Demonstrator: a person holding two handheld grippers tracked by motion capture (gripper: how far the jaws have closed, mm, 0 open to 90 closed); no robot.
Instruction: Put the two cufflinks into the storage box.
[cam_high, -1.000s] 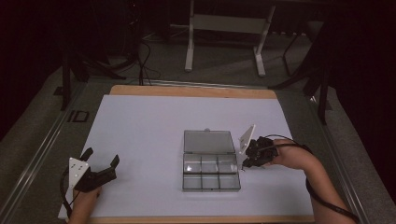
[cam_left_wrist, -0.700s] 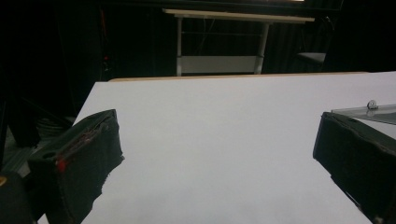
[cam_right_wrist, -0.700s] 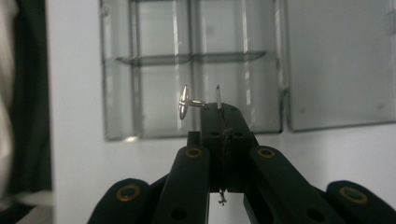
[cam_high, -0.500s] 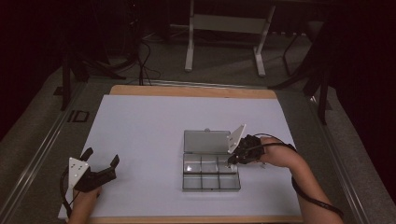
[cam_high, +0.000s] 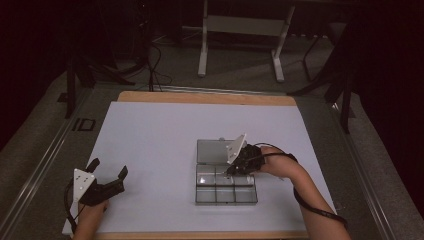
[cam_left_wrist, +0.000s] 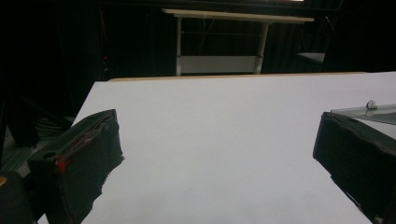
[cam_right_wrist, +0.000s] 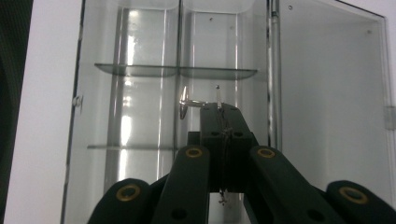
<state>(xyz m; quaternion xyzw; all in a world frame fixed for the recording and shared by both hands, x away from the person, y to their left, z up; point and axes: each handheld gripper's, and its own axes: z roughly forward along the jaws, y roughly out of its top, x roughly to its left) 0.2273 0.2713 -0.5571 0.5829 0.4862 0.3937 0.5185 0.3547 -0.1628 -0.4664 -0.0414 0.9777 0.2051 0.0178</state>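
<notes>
Organizer box (cam_high: 225, 189), one, lid open; right tool (cam_right_wrist: 218, 108) clamped on one small metal piece (cam_right_wrist: 187, 101); left tool (cam_high: 107, 173) spread wide, empty

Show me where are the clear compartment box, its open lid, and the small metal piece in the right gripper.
clear compartment box (cam_high: 226, 202), high view, front rim.
open lid (cam_high: 215, 150), high view, flat panel.
small metal piece (cam_right_wrist: 184, 101), right gripper view, its round head.

Table (cam_high: 150, 130): white top, edged in pale wood at the far and near sides. Floor (cam_high: 240, 65): grey, dimly lit, crossed by dark cables (cam_high: 150, 55). Stand (cam_high: 240, 30): white-framed, with two legs and a crossbar, placed beyond the table; also seen in the left gripper view (cam_left_wrist: 219, 56). Surroundings: dark, walls not discernible.
</notes>
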